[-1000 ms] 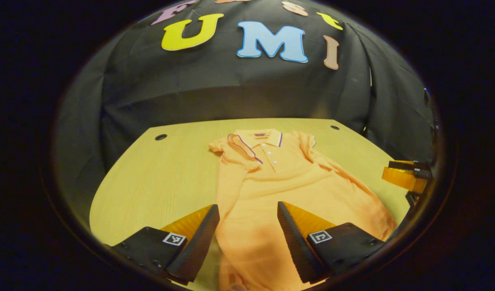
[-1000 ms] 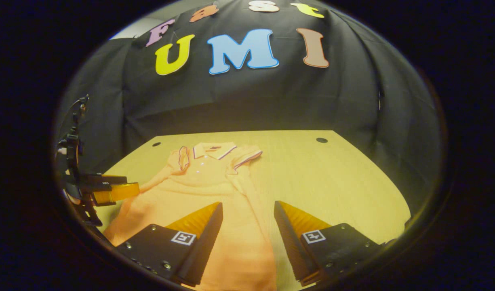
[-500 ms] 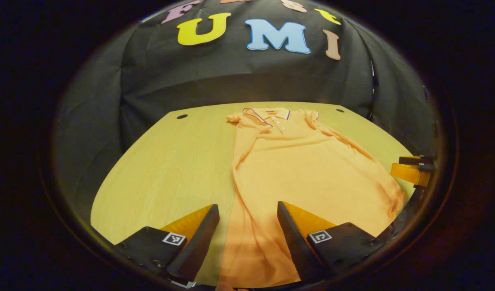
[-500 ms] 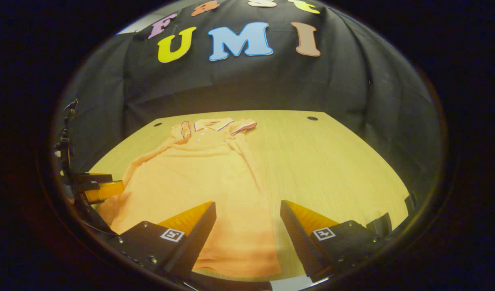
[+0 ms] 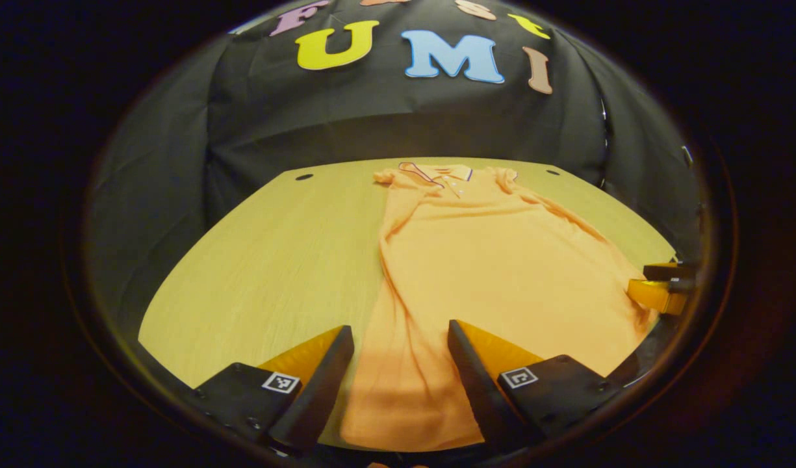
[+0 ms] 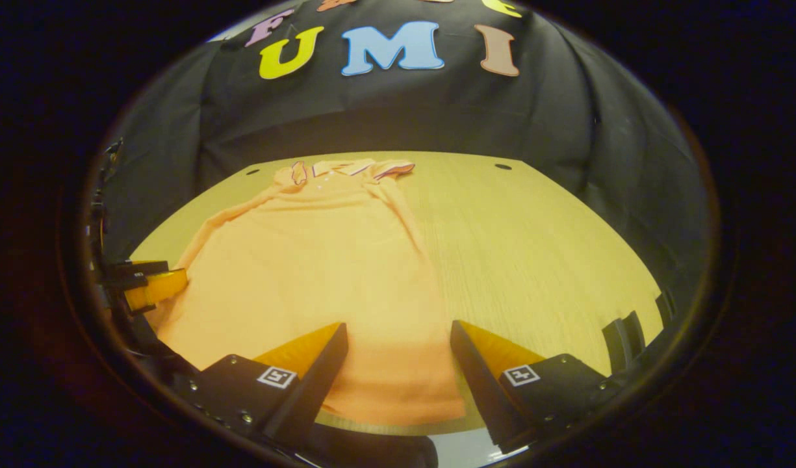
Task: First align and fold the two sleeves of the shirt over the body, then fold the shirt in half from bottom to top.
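Between the spread fingers of the left gripper [image 5: 401, 383] lies the lower left part of an orange polo shirt [image 5: 488, 260], seen in the left gripper view. Its jaws stand wide open and hold nothing; the cloth lies flat on the wooden table [image 5: 268, 260] beneath and between them, and whether the fingertips touch it cannot be told. Ahead of the jaws the shirt stretches away to its collar [image 5: 436, 174] at the table's far edge. Both short sleeves are folded in over the body near the collar. Left of the jaws is bare tabletop. Far to the right of the jaws, at the shirt's other side edge, the right gripper [image 5: 661, 286] shows in part.

From the right gripper view, the right gripper [image 6: 398, 377] also has its jaws wide open with nothing in them. The bottom hem [image 6: 398, 413] of the shirt [image 6: 320, 260] lies between its two fingers, just short of the table's near edge [image 6: 404, 429]. The collar [image 6: 346, 168] lies far ahead of the jaws and a little to their left. Bare table [image 6: 534, 247] spreads ahead and to the right of the jaws. Off to the left of the jaws, beside the shirt's far side edge, the left gripper [image 6: 147, 286] shows in part.
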Demonstrator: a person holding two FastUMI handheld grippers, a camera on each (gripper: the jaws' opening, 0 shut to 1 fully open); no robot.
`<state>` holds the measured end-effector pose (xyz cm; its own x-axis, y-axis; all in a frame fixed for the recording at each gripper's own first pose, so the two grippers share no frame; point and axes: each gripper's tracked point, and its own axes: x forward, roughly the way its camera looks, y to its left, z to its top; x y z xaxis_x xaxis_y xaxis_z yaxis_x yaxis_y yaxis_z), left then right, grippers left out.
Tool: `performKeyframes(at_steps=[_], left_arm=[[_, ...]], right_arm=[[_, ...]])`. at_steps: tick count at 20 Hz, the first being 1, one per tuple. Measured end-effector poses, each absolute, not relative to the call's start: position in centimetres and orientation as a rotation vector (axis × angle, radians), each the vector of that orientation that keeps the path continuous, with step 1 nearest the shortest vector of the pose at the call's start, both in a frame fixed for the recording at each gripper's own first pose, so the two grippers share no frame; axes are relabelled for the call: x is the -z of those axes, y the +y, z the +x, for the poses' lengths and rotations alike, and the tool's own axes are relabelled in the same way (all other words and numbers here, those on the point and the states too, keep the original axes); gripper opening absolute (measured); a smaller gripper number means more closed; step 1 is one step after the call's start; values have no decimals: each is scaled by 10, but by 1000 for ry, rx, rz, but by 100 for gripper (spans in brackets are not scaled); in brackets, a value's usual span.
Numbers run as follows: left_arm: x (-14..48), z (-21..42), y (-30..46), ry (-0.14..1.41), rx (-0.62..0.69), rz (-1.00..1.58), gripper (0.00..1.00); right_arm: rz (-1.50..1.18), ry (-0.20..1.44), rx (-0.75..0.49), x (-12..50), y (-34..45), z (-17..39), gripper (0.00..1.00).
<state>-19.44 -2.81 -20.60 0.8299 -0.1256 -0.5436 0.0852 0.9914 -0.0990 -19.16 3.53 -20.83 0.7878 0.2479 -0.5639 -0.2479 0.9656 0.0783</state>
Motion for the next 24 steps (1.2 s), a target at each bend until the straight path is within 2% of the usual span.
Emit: performKeyframes(at_steps=[1,2,3,4,6,7,8,9,10,12,14,16,20,21,22,24], left_arm=[[206,-194,-30,563,118,-71,98],[205,-190,-33,543,121,-63,86],[205,-188,-37,521,134,-52,75],[204,-188,-42,505,139,-42,57],[207,-188,-47,499,145,-25,23],[207,-188,-47,506,145,-23,16],[206,-188,-45,504,137,-47,15],[201,-186,-43,500,124,-89,14],[202,-186,-41,506,132,-120,9],[200,-184,-40,526,164,-161,12],[198,-185,-37,556,194,-184,6],[191,-183,-33,565,213,-214,6],[162,-169,-26,533,248,-250,6],[152,-161,-22,519,253,-247,7],[141,-153,-18,501,259,-245,6],[122,-132,-18,464,271,-247,6]], right_arm=[[7,615,-269,209,35,-194,92],[5,610,-271,208,37,-193,81],[-1,609,-282,208,41,-194,75],[25,615,-309,210,51,-194,75],[34,606,-305,208,53,-199,23],[16,603,-307,209,54,-200,23],[26,593,-320,208,59,-199,23],[50,591,-315,213,64,-196,0],[49,586,-321,206,61,-199,0],[56,602,-325,205,63,-202,0],[55,591,-337,193,66,-199,0],[47,545,-351,167,69,-194,1],[14,443,-395,110,80,-177,0],[11,420,-406,96,84,-170,4],[7,395,-419,83,88,-162,0],[-8,352,-429,58,94,-140,0]])
